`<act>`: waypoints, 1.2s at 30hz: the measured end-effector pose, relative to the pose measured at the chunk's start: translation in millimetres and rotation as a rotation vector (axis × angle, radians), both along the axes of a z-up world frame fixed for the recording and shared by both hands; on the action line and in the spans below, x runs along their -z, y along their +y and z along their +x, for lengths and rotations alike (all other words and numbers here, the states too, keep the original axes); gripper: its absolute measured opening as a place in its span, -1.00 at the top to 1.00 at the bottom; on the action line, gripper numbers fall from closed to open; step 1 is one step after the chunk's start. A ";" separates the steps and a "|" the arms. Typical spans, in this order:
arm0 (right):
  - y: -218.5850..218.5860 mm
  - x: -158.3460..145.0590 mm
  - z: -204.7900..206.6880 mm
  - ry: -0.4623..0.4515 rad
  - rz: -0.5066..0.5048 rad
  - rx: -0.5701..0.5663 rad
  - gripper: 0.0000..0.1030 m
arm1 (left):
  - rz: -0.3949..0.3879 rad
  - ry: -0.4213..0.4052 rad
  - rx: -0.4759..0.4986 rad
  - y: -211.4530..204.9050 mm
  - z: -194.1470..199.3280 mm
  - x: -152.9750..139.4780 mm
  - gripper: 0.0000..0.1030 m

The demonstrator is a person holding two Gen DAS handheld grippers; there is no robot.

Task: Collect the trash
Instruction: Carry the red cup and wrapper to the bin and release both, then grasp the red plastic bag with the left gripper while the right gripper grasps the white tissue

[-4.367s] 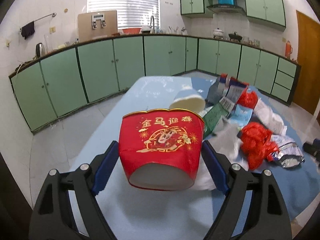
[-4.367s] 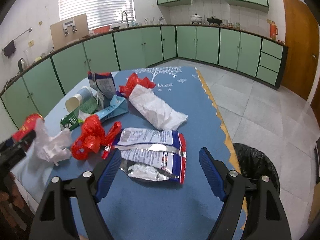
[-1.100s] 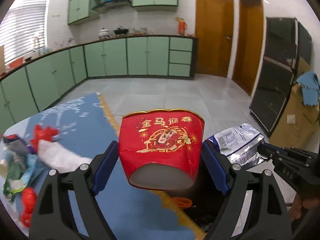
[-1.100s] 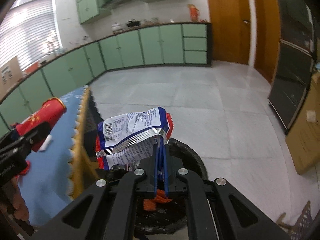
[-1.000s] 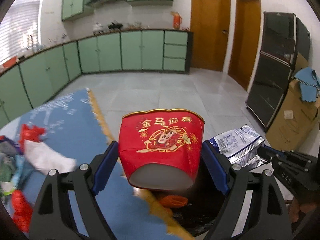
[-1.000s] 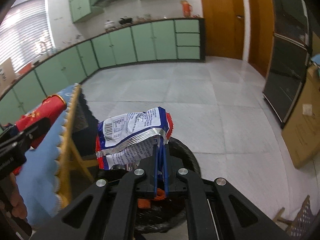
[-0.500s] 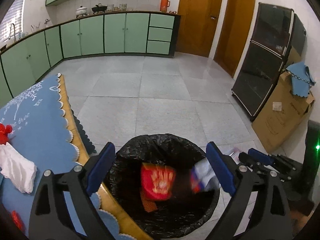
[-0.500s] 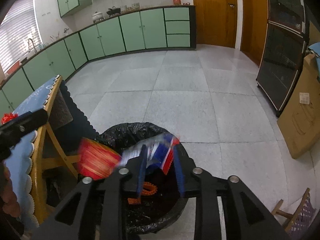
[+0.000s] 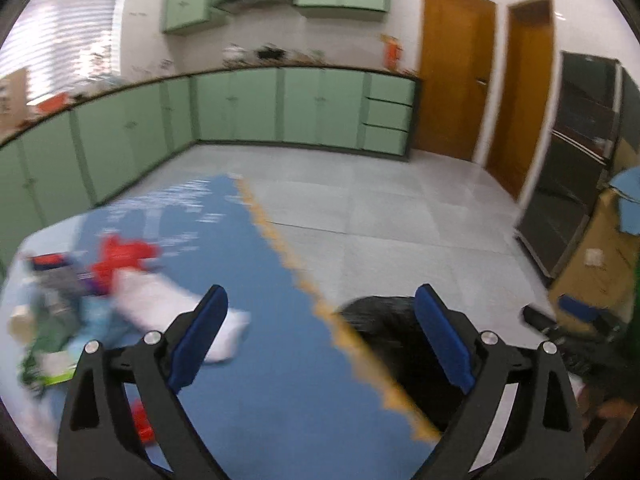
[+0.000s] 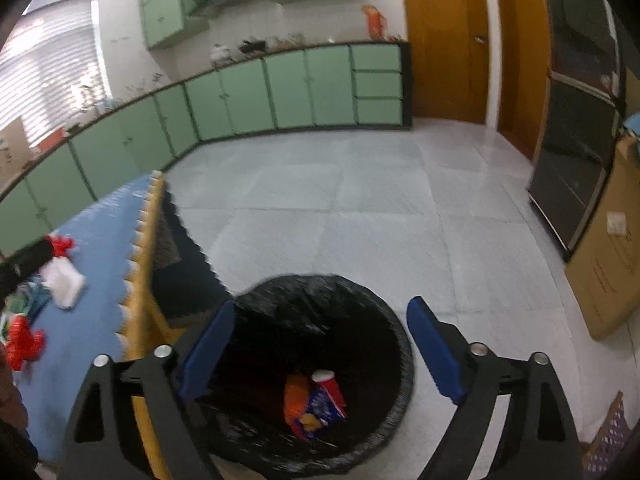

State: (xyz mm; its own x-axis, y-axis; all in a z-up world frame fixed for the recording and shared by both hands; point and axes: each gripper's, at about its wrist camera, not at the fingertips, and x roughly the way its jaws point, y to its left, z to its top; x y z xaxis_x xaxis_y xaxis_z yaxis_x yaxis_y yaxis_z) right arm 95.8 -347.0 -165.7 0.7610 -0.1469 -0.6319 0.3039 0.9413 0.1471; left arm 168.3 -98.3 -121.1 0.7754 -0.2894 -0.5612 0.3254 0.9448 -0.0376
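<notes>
Right wrist view: the red cup (image 10: 329,386) and snack bag (image 10: 320,408), held a second ago, are now seen inside the black-lined bin (image 10: 396,412). Both the right gripper (image 10: 320,336) and left gripper (image 9: 320,320) are spread empty; more litter on the blue table (image 9: 256,380) is judged still to be collected.

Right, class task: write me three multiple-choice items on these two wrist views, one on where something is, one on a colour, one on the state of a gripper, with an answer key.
1. Where is the red cup?
A. on the blue table
B. inside the black-lined bin
C. in the left gripper

2. What colour are the finger pads of the right gripper?
A. blue
B. green
C. white

3. How do the jaws of the left gripper stand?
A. shut on a wrapper
B. shut on nothing
C. open and empty

Key:
1 B, the cup lies among wrappers at the bottom of the bin in the right wrist view.
2 A, both pads show blue against the black frame.
3 C, the fingers stand wide apart with only the blue tablecloth between them.
</notes>
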 end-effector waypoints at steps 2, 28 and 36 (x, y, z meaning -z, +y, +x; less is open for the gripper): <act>18.5 -9.6 3.4 -0.031 -0.001 -0.038 -0.75 | 0.022 -0.023 -0.078 28.9 -10.4 -2.3 -0.79; 163.4 -19.5 28.5 -0.098 -0.023 -0.333 -0.76 | 0.082 0.098 -0.317 136.8 -13.0 52.9 -0.23; 170.8 -12.2 33.2 -0.087 -0.021 -0.349 -0.76 | 0.067 0.118 -0.339 138.9 -10.0 56.7 0.19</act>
State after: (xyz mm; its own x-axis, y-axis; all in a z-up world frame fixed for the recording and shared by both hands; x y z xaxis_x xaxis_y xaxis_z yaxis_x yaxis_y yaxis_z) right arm 128.9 -176.1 -153.4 0.8185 0.1187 -0.5621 -0.0490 0.9893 0.1376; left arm 158.3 40.6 -177.8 0.7498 0.0137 -0.6616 -0.0100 0.9999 0.0094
